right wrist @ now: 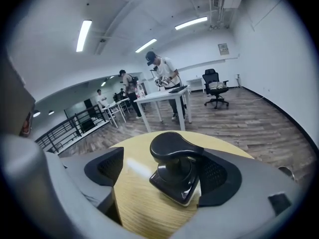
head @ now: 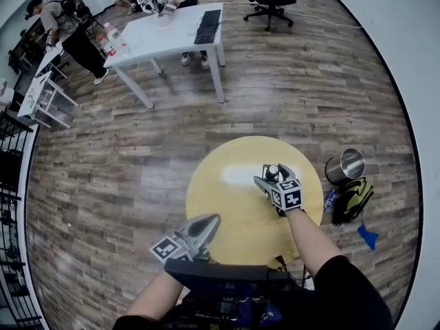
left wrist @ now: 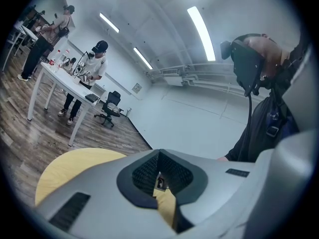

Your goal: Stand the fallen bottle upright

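Head view: round yellow desk; left tongs closed, empty, over its near edge. Right tongs stand apart around the upright dark bottle, which sits close against one pad. Risk: a skewed withdrawal could let that pad topple it.

No readable text, brand or number is showing in any view. The right cube on the right gripper and the left cube on the left gripper are carrying black-and-white square markers; these are coded patterns, not characters. A small framed sign is hanging on the far wall in the right gripper view, and its print is resolving too small to read. The bottles on the white table are wearing what are probably red label bands, their lettering blurring out.
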A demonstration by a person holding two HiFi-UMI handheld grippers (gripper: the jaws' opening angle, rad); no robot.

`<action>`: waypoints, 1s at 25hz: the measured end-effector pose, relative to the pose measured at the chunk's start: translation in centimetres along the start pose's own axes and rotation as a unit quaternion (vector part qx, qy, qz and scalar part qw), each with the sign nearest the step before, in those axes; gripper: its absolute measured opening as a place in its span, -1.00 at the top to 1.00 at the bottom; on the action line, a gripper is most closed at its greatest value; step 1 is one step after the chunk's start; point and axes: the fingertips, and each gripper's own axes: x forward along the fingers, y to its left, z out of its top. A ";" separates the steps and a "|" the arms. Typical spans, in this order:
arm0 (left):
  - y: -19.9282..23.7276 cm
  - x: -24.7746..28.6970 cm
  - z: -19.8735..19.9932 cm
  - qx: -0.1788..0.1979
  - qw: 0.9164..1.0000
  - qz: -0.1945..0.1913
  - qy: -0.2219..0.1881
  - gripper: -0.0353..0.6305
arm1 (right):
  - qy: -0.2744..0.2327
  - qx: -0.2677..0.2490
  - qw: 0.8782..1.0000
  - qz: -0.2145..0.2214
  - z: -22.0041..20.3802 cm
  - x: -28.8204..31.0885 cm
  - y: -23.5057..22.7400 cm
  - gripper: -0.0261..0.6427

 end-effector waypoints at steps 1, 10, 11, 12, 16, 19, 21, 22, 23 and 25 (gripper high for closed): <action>-0.2 -0.1 -0.2 0.000 1.000 -0.001 0.000 0.82 | 0.005 -0.001 1.000 -0.007 -0.4 0.0 -0.3 -0.49; -1.6 -1.4 1.0 0.012 1.000 -0.006 -0.007 0.82 | -0.007 0.043 0.998 -0.048 -1.2 -5.2 -2.8 -0.54; -1.9 -1.5 1.4 0.015 1.000 -0.007 -0.010 0.82 | -0.018 0.042 0.998 -0.044 -0.5 -6.4 -2.7 -0.46; -2.2 -1.6 1.9 0.018 1.000 -0.008 -0.014 0.82 | -0.030 0.042 0.998 -0.037 0.3 -7.6 -2.5 -0.39; -4.0 -1.8 4.2 0.037 0.999 -0.016 -0.032 0.82 | -0.094 0.043 0.994 0.021 5.3 -13.5 -0.3 0.07; -5.9 -2.4 6.0 0.052 0.997 -0.024 -0.046 0.82 | -0.149 0.027 0.987 0.053 9.7 -18.8 2.1 0.29; -7.3 -2.9 7.2 0.064 0.996 -0.029 -0.055 0.82 | -0.182 0.008 0.981 0.067 12.5 -22.4 3.9 0.40; -8.0 -3.1 7.8 0.071 0.995 -0.032 -0.059 0.82 | -0.198 -0.003 0.977 0.074 13.8 -24.1 4.8 0.48; -8.8 -3.4 8.3 0.078 0.994 -0.037 -0.063 0.82 | -0.214 -0.015 0.973 0.082 15.0 -25.8 5.8 0.56; -10.4 -3.9 9.3 0.082 0.993 -0.045 -0.070 0.82 | -0.244 -0.033 0.964 0.103 17.1 -29.1 7.9 0.64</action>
